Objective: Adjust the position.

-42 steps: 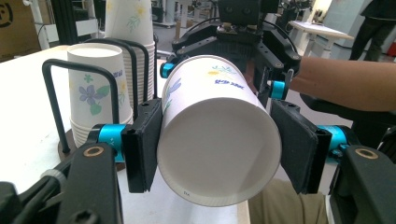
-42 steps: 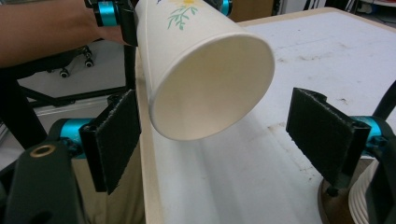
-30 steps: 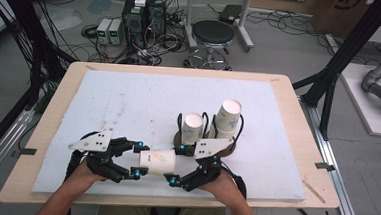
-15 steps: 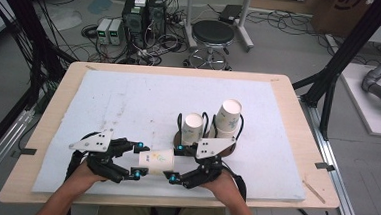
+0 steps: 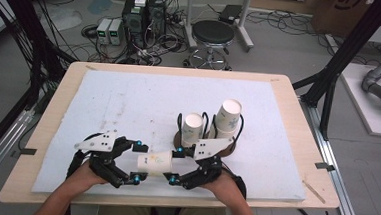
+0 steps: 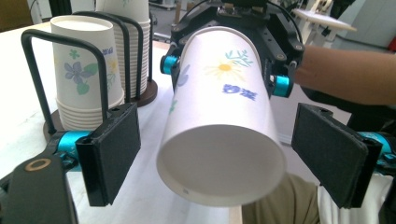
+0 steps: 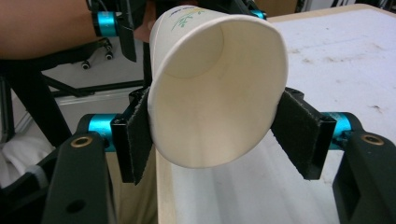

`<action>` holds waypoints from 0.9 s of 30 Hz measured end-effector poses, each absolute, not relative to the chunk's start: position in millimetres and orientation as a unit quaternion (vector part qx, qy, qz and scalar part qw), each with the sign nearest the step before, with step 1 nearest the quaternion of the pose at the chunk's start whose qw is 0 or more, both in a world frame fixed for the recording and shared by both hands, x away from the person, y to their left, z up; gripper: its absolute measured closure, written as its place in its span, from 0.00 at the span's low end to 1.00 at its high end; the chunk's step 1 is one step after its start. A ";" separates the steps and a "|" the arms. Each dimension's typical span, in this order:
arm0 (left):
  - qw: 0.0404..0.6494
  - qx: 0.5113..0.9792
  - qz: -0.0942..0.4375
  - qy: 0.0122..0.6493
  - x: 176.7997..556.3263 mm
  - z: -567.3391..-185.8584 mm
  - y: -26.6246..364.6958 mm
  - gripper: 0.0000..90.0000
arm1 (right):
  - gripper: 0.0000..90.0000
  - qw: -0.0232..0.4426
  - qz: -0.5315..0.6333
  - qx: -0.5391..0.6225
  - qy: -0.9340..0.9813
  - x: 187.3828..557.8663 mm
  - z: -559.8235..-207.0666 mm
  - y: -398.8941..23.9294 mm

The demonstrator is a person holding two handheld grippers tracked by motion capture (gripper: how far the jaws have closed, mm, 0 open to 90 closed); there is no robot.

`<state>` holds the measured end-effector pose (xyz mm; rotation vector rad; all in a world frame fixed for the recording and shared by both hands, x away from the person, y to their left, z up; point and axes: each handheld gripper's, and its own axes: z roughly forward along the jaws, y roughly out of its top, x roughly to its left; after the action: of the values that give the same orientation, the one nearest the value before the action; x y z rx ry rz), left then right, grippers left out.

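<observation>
R tongs [image 7: 212, 135] clamp paper cup [image 7: 217, 88] rim | L tongs [image 6: 224, 158] open round base | L view: 2 racked stacks [image 6: 88, 88]

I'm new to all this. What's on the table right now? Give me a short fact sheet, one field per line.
Held item: paper cup, lying sideways in the air between the two grippers
Right gripper: shut on the cup's open rim, squeezing it oval
Left gripper: open, jaws either side of the cup's base end, not touching
Cup print: flowers and leaves
Behind: cup holder with two stacks of cups
Surface: white mat on a wooden table
</observation>
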<state>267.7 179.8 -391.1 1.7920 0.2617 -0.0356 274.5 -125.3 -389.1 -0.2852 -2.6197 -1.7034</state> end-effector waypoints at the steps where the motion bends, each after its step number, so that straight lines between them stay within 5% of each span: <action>1: 0.615 0.780 -0.014 0.115 267.3 -390.2 180.5 0.18 | 0.37 0.003 -0.543 -0.091 -0.835 274.9 -388.8 -125.6; 27: 0.550 0.825 0.036 0.122 264.4 -369.3 189.6 0.17 | 0.37 -0.041 -0.430 -0.070 -0.899 286.0 -353.7 -105.6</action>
<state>264.4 189.6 -369.3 1.9526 0.2894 0.0857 286.0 -105.6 -353.7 -0.2257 -2.9005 -1.3866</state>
